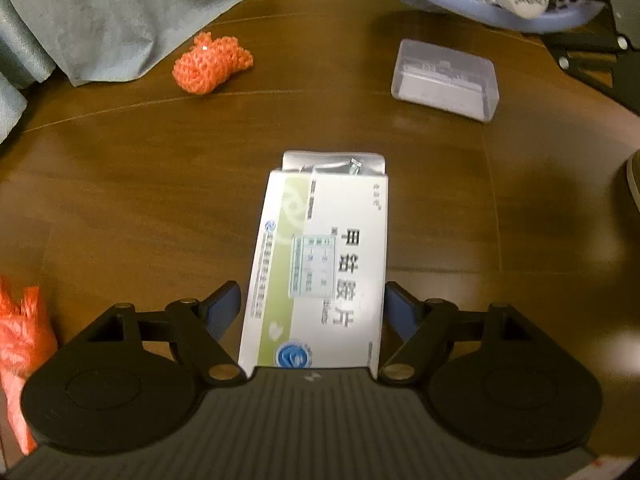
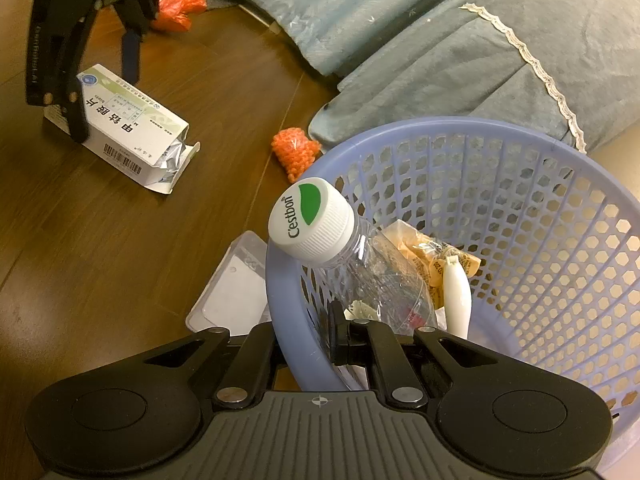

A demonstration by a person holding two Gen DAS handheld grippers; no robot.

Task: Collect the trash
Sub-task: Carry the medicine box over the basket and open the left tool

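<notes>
A white and green medicine box lies flat on the brown wooden surface, its far end torn open with silver foil showing. My left gripper is open and straddles the box's near end, a blue-padded finger at each side. The right wrist view shows the same box and left gripper at the upper left. My right gripper is shut on the near wall of a blue mesh basket. In the basket a clear bottle with a white cap leans on wrappers.
An orange mesh wad and a clear plastic case lie loose on the wood. An orange plastic bag sits near blue-grey fabric. The basket stands at the far right.
</notes>
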